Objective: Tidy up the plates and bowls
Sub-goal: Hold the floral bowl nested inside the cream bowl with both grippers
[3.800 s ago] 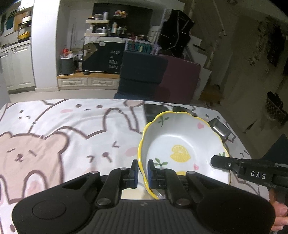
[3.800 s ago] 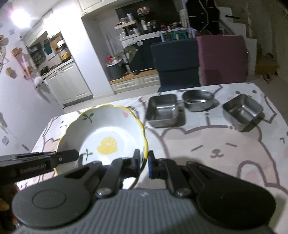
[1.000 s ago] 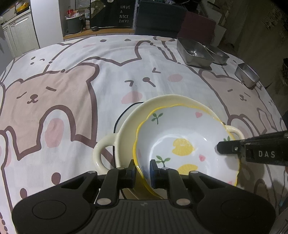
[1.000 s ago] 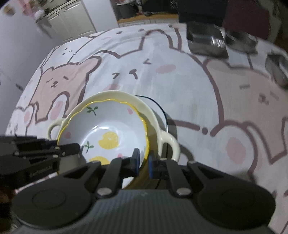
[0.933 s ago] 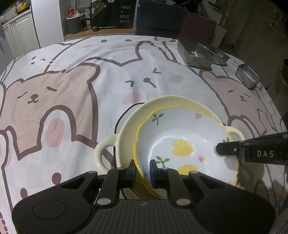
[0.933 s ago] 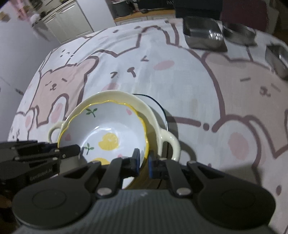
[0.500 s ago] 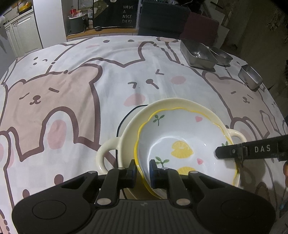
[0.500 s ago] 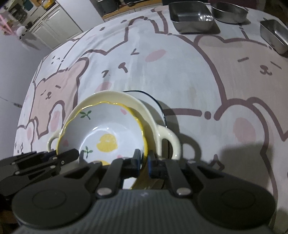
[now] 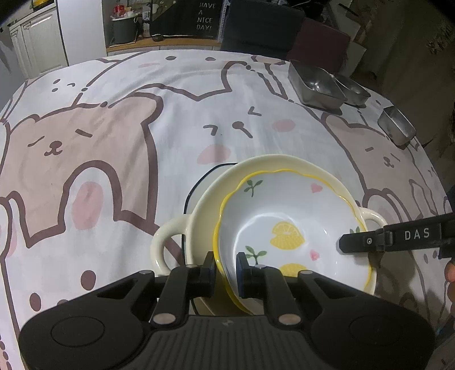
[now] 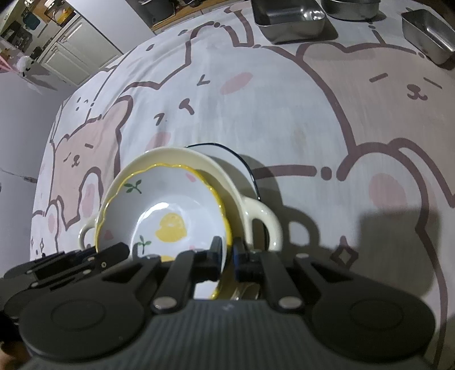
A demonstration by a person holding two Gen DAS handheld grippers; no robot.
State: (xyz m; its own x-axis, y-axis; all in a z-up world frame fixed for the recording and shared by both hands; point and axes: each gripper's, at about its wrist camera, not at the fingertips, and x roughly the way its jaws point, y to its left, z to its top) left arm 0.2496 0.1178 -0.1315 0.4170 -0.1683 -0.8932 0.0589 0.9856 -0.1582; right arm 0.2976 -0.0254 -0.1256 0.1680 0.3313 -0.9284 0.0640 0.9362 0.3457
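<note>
A white bowl with a yellow scalloped rim and lemon prints (image 9: 287,227) (image 10: 167,210) sits inside a cream two-handled bowl (image 9: 273,166) (image 10: 250,216). The cream bowl rests on a dark-rimmed plate (image 9: 196,187) (image 10: 244,162). My left gripper (image 9: 226,266) is shut on the lemon bowl's near rim. My right gripper (image 10: 226,250) is shut on the opposite rim; it also shows in the left wrist view (image 9: 398,236). The left gripper shows at the lower left of the right wrist view (image 10: 82,259).
The table wears a cartoon bear and bunny cloth (image 9: 113,136). Three steel containers stand at the far right: a rectangular one (image 9: 315,85) (image 10: 287,17), a round one (image 9: 351,91), a small square one (image 9: 396,125) (image 10: 429,31). Chairs and kitchen cabinets lie beyond.
Both grippers have carried the lemon bowl from mid-air down into the cream bowl. Over the last second it has sunk a little lower, with both grips unchanged.
</note>
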